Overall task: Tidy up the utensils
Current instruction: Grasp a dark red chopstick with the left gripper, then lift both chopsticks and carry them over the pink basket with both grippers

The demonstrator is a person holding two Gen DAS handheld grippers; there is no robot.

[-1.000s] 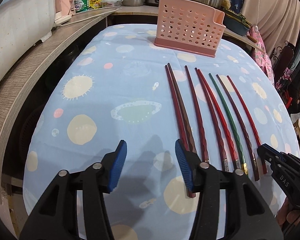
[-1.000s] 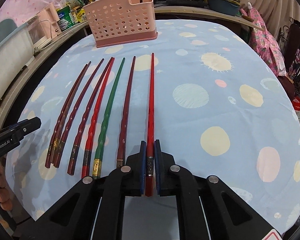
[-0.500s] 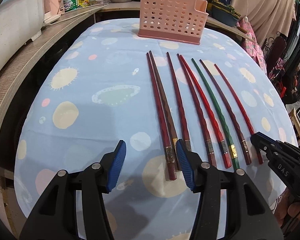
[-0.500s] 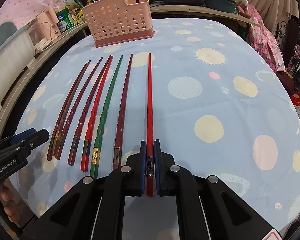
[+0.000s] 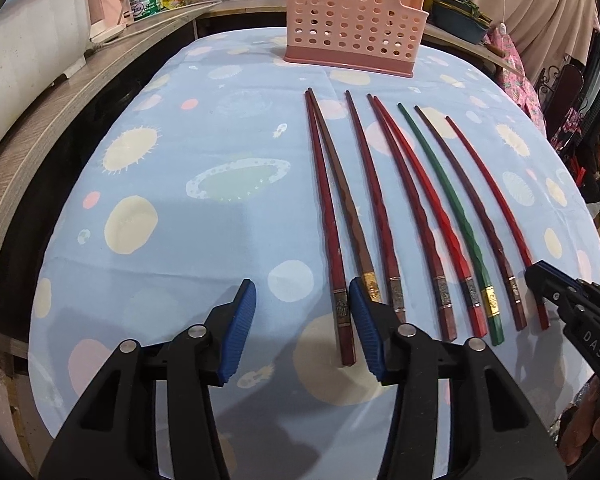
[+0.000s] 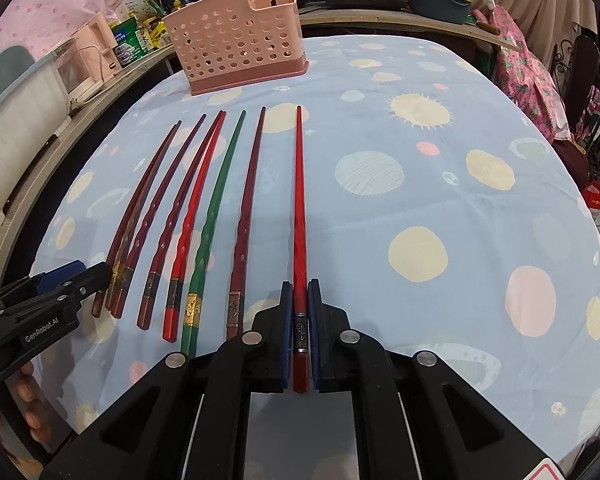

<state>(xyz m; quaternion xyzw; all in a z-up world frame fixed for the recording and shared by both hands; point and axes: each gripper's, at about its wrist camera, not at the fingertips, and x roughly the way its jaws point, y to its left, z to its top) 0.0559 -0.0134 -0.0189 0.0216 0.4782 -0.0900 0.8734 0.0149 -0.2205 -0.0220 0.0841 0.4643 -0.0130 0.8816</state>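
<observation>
**Right grips red chopstick, left spread wide by the row**

Right wrist view: right gripper (image 6: 300, 336) fingers clenched on the handle end of the red chopstick (image 6: 299, 208), blue pads (image 6: 286, 320) pressing both sides near its metal band. Stick points straight ahead toward the pink holder (image 6: 236, 56); lifted or resting on the cloth, cannot tell. This view alone shows the grip up close. It also catches the left gripper (image 6: 80, 276) at the left edge by the handle ends, and the open top of the holder.

Left wrist view: left gripper (image 5: 302, 328) fingers released, spread wide, low over the blue patterned worktop (image 5: 180, 240). The right-side pad (image 5: 364, 332) overlaps the handle end of the gold-banded brown chopstick (image 5: 348, 208); contact unclear. Dark red chopstick (image 5: 328, 220) handle lies in the gap between the pads. Seven sticks lie side by side on the cloth, including the green chopstick (image 5: 452, 208); the red one is farthest right, with the right gripper (image 5: 540, 280) at its end. Holder stands upright at the far end, well apart from the tips.
</observation>
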